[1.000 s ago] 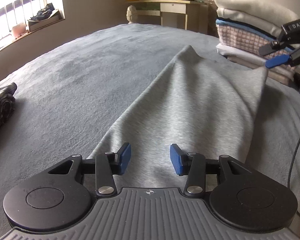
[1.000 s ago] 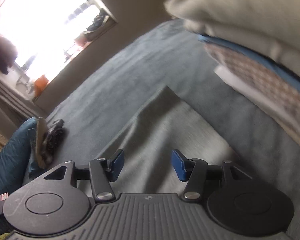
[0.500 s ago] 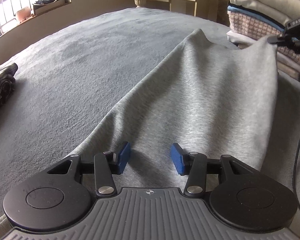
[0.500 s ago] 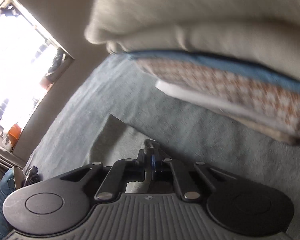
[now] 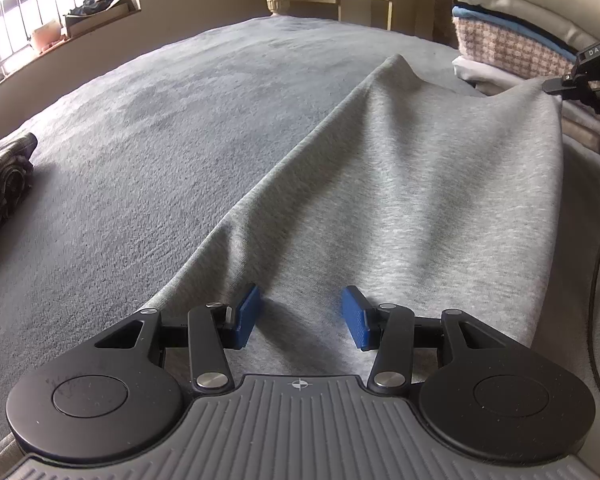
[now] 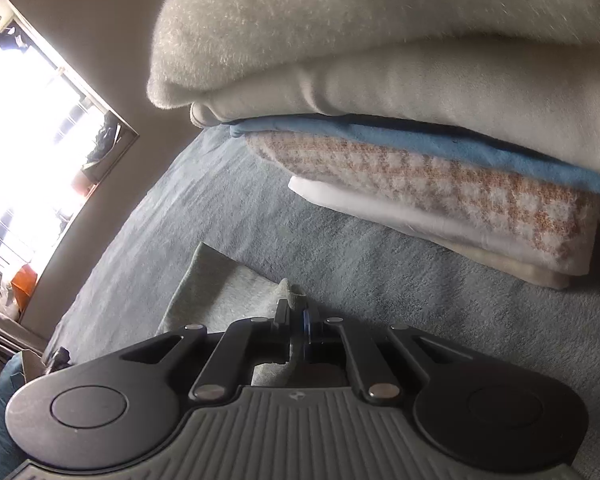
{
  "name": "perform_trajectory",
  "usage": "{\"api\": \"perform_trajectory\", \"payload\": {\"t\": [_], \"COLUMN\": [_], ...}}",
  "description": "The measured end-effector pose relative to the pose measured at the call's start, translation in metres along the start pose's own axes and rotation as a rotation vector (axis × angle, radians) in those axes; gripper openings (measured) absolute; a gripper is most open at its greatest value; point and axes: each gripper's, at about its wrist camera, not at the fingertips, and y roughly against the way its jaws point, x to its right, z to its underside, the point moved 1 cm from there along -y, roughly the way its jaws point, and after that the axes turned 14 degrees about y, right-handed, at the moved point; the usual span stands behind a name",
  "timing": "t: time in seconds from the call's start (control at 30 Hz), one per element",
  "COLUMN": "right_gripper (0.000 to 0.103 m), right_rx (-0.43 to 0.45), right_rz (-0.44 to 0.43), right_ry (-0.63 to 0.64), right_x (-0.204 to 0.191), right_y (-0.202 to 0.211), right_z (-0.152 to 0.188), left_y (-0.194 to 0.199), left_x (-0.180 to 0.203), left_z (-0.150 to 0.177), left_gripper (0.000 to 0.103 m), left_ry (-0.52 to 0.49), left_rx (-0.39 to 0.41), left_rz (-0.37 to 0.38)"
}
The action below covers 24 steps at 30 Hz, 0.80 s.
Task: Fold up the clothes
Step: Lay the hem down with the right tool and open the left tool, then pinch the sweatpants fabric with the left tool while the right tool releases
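The grey garment [image 5: 400, 184] lies on the bed [image 5: 148, 128], soft, light and limp in my judgement, so it will sag wherever unsupported; corners and edges are the places to grip. My left tool [image 5: 300, 316] stands spread over its near end, the cloth stretching away toward twelve o'clock, neither pad pressing it. At two o'clock my right tool [image 6: 298, 320] is pressed together, pinching the far corner, lifted into a peak, near the folded stack [image 6: 420, 140].

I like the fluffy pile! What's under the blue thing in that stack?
Under the blue layer lies a pink checked blanket, then a white layer and a cream one. The stack's far right end is out of view.
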Motion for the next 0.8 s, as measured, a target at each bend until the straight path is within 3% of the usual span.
{"api": "perform_trajectory", "payload": {"t": [0.23,0.33,0.43,0.6,0.67,0.73,0.77,0.8], "right_gripper": [0.005,0.005,0.005,0.005,0.005,0.005,0.005,0.005], "right_rx": [-0.016,-0.021,-0.015,0.001,0.01,0.019,0.024,0.027], "right_rz": [-0.003,-0.009,-0.025,-0.079,-0.098,-0.111,-0.117,-0.121], "right_ry": [-0.028,-0.057,-0.038,-0.026,-0.022,-0.02,-0.022,-0.023], "right_x": [-0.002,0.0,-0.007,-0.027,-0.034,-0.039,-0.04,-0.04], "right_y": [-0.008,-0.008,-0.004,-0.005,-0.006,-0.008,-0.008,-0.009], "right_z": [-0.002,-0.002,-0.007,-0.021,-0.026,-0.03,-0.032,-0.034], "left_y": [0.004,0.021,0.035,0.023,0.014,0.003,-0.002,-0.006], "left_x": [0.001,0.003,0.024,0.086,0.102,0.113,0.115,0.116], "left_z": [-0.002,-0.008,-0.014,-0.018,-0.017,-0.014,-0.013,-0.013], "left_gripper": [0.046,0.046,0.049,0.054,0.054,0.053,0.048,0.036], "left_ry": [-0.012,-0.033,-0.144,-0.27,-0.298,-0.332,-0.345,-0.347], "left_rx": [0.01,0.087,0.119,0.018,0.015,0.024,0.026,0.021], "left_rz": [-0.007,-0.014,0.112,0.353,0.381,0.35,0.333,0.326]}}
